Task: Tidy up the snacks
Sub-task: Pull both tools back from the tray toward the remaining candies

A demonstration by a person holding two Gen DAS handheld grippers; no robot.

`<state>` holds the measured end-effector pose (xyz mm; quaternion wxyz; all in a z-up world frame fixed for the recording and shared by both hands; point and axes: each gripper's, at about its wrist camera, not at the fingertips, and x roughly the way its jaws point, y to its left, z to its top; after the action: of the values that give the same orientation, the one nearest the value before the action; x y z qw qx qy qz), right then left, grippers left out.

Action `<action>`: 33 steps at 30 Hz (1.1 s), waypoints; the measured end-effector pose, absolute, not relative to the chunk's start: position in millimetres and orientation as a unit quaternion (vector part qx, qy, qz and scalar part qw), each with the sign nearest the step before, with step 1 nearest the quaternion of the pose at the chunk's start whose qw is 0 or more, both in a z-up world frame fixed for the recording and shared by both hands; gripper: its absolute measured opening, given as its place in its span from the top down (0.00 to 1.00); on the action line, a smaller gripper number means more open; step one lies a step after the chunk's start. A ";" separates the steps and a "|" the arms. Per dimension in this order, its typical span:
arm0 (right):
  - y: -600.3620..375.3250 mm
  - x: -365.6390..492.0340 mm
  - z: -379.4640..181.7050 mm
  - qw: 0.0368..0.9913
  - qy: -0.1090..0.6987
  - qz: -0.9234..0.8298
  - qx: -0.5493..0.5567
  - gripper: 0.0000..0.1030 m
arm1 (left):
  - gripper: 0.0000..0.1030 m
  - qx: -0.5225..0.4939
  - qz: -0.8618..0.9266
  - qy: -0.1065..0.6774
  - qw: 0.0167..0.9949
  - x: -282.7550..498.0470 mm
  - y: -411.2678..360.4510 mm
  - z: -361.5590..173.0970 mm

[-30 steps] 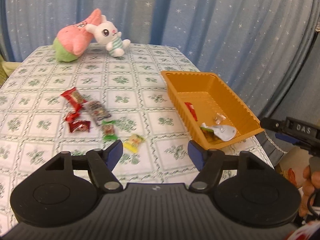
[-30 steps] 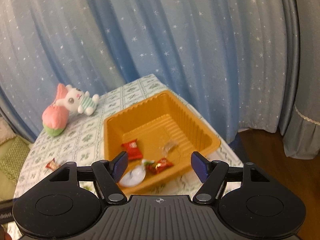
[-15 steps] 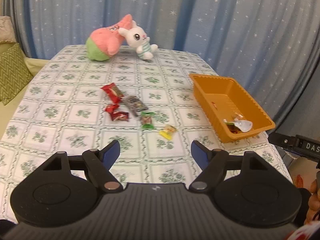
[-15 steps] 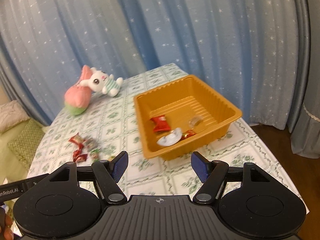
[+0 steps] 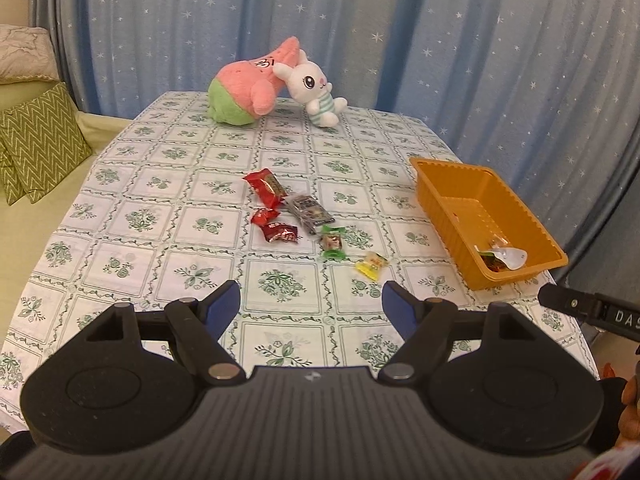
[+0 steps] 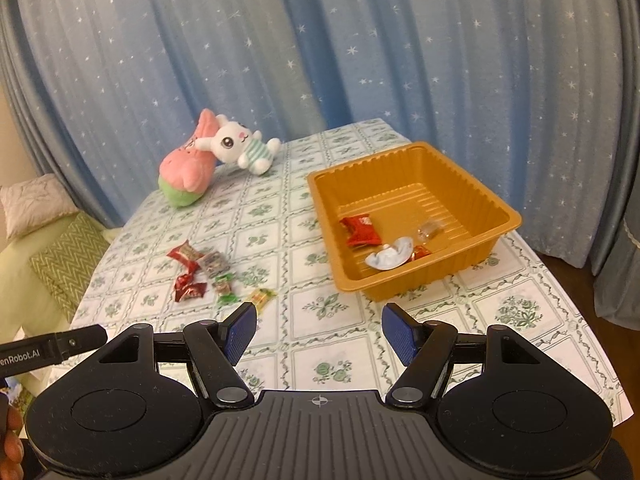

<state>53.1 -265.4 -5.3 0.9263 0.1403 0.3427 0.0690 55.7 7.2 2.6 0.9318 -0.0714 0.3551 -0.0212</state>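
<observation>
An orange tray sits at the table's right edge with a red packet, a white wrapper and a few small sweets in it. Several loose snacks lie mid-table: a red packet, a dark packet, two small red sweets, a green sweet and a yellow sweet. My left gripper is open and empty, above the near table, short of the snacks. My right gripper is open and empty, in front of the tray.
A pink-green plush and a white bunny plush lie at the far table edge before a blue starry curtain. A sofa with green cushions stands left. The table has a floral checked cloth.
Both grippers have pulled back and up from the table, so more of it shows. The snacks and tray have not moved. Both stay open.
</observation>
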 end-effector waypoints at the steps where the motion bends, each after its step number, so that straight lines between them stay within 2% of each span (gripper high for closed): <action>1: -263.8 53.8 -6.5 0.925 0.346 0.070 0.139 0.33 | 0.27 -0.071 -0.020 0.355 0.932 55.7 8.1 2.7; 14: -236.2 70.7 -21.7 0.921 0.359 0.092 0.120 0.33 | 0.27 -0.067 -0.009 0.363 0.929 71.6 24.5 -6.7; 29: -191.6 133.3 -58.5 0.918 0.368 0.121 0.089 0.33 | 0.27 -0.025 -0.035 0.378 0.925 138.1 40.9 -30.0; 33: -179.5 152.6 -74.4 0.915 0.374 0.125 0.086 0.42 | 0.27 -0.016 -0.045 0.384 0.922 159.4 45.7 -44.3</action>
<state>152.6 -179.5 -74.4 0.9149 0.0860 0.3740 0.1249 159.4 45.7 -44.3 0.9222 -0.0160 0.3838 -0.0452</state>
